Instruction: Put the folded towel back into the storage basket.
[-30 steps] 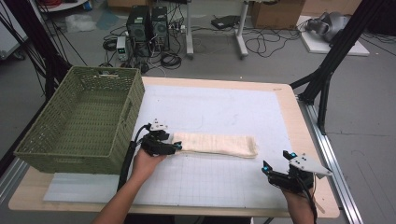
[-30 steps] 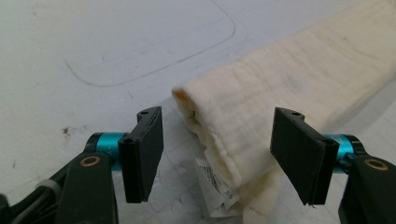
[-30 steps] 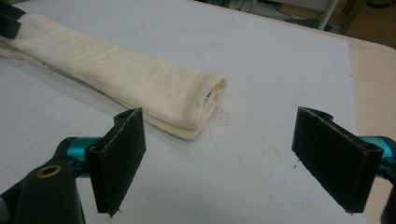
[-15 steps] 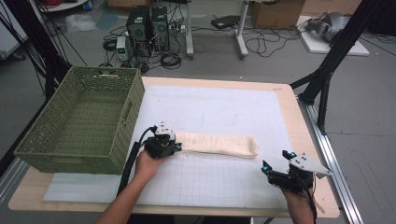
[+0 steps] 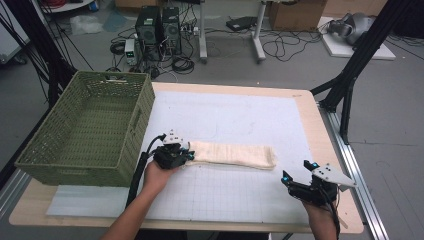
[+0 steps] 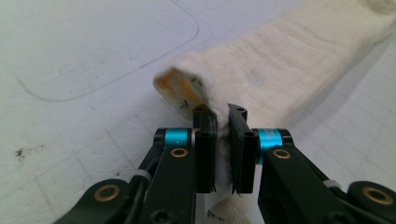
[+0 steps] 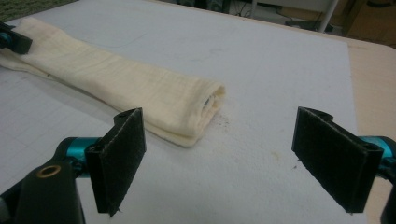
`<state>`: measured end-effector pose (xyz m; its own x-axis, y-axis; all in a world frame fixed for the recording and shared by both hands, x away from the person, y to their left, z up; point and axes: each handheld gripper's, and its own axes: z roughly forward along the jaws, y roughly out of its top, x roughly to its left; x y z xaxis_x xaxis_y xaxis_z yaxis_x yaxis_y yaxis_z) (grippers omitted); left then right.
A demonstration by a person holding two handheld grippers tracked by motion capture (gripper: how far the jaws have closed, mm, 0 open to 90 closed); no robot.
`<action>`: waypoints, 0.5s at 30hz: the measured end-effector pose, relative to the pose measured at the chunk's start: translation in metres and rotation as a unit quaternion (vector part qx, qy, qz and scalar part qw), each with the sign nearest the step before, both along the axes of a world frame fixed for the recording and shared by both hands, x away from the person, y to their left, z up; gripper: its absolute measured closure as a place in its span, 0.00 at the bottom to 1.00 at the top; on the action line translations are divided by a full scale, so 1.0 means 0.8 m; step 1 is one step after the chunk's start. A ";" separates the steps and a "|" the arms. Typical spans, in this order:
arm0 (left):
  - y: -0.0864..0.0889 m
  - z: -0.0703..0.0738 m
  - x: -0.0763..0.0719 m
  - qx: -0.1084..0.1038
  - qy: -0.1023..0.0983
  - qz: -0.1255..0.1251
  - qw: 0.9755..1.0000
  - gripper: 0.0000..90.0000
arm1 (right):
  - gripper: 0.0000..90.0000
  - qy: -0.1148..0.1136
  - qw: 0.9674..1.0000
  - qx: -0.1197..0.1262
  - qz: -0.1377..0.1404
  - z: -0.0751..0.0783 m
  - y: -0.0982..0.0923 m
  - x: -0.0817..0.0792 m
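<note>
A cream rolled towel (image 5: 232,154) lies lengthwise across the white mat (image 5: 235,115). My left gripper (image 5: 186,156) is at its left end, and its jaws have just been closing: they now pinch a fold of the towel (image 6: 280,60) between the pads, as the left gripper view shows close up (image 6: 223,140). My right gripper (image 5: 296,176) rests near the table's front right, open, with nothing between its fingers (image 7: 119,158). From the right gripper view the towel's right end (image 7: 187,105) lies a short way ahead and to the left.
A green woven basket (image 5: 87,130) stands at the table's left, close beside my left hand. The wooden table edge (image 5: 330,140) runs along the right. Beyond the table are computer towers, cables and a black stand's legs on the floor.
The left gripper's jaws have closed onto the towel's left end. Both hands have stayed where they were, and the towel has not shifted.
</note>
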<state>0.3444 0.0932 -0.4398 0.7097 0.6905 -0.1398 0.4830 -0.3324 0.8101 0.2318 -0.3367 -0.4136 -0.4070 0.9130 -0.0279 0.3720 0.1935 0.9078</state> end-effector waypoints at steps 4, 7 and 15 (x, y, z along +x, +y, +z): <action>0.001 0.005 -0.003 -0.007 -0.015 0.000 1.000 0.91 | 0.18 -0.004 1.000 0.011 0.001 0.001 0.002 0.004; 0.003 0.005 -0.002 -0.010 -0.021 -0.002 1.000 0.91 | 0.18 -0.007 0.999 0.036 -0.004 0.004 0.003 0.007; 0.004 0.006 -0.002 -0.017 -0.022 0.000 1.000 0.91 | 0.18 0.006 0.999 0.047 -0.005 0.001 0.009 0.013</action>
<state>0.3430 0.0966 -0.4347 0.7150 0.6866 -0.1318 0.4475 -0.3046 0.8408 0.2422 -0.3292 -0.4127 -0.3985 0.9150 0.0629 0.3848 0.1045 0.9170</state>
